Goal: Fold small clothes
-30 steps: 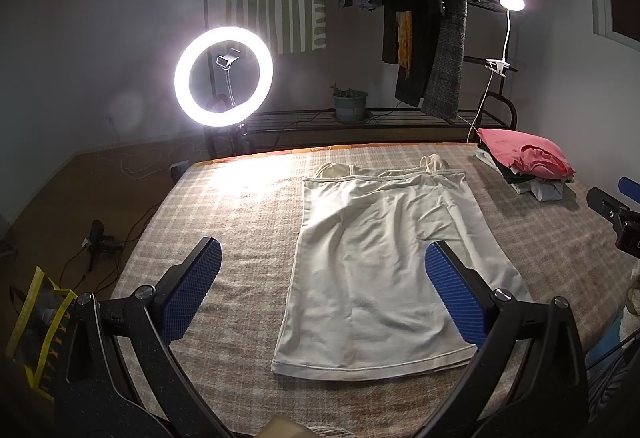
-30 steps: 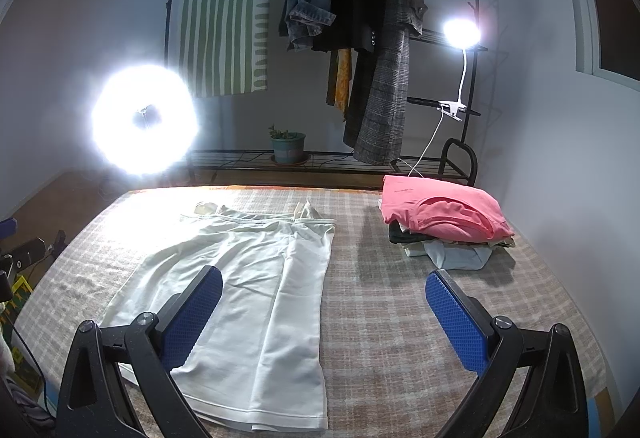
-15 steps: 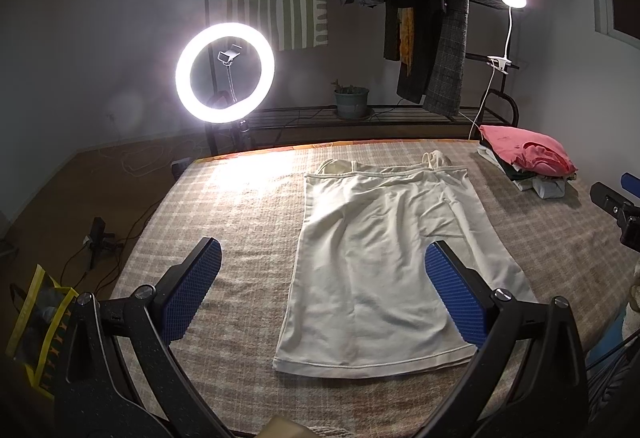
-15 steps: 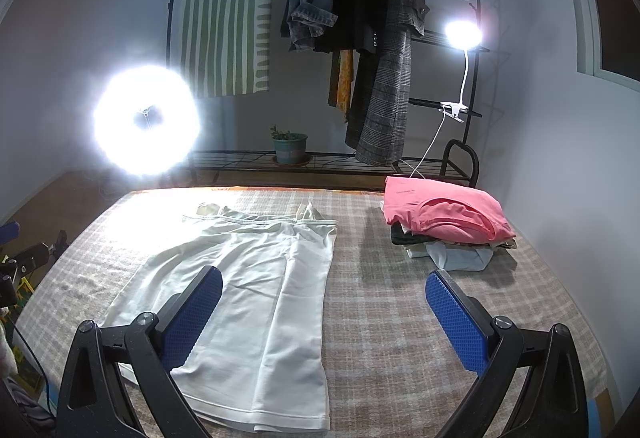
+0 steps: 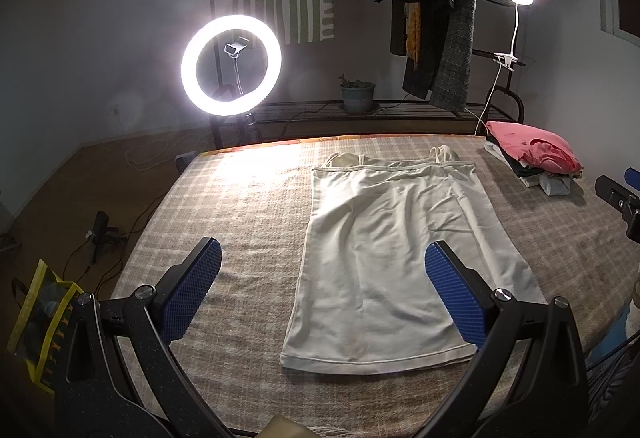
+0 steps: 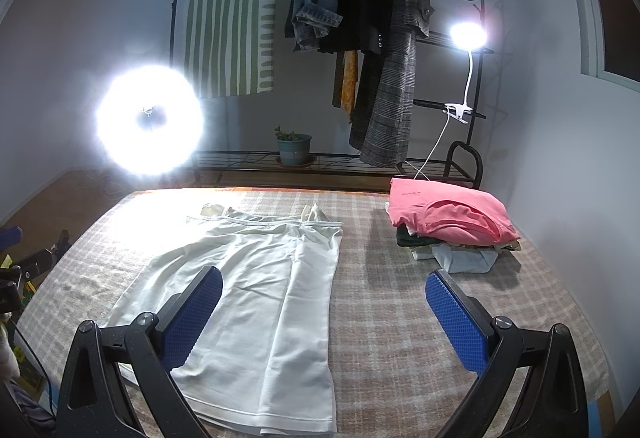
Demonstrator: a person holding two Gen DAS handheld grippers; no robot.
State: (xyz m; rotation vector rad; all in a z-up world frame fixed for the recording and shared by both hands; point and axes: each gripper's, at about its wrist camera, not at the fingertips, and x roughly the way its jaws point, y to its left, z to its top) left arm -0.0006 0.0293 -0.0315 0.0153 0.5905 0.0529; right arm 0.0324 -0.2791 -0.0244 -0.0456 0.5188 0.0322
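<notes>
A white strappy top (image 5: 384, 250) lies flat on the checked cover (image 5: 248, 206), straps at the far end and hem toward me. My left gripper (image 5: 322, 286) hangs open above the hem's left half, nothing between its blue pads. In the right wrist view the same white top (image 6: 264, 298) spreads left of centre. My right gripper (image 6: 322, 312) is open and empty above the top's right edge. The right gripper's tip (image 5: 618, 194) shows at the right border of the left wrist view.
A stack of folded clothes with a pink one on top (image 6: 450, 220) sits at the far right of the cover. Beyond the far edge stand a ring light (image 5: 231, 64), a clothes rack with hanging coats (image 6: 384, 38), a potted plant (image 6: 294, 148) and a clip lamp (image 6: 468, 36).
Both grippers have drifted slightly back and up, so the white top sits a little lower in each view. The jaws stay wide apart and the top has not moved.
</notes>
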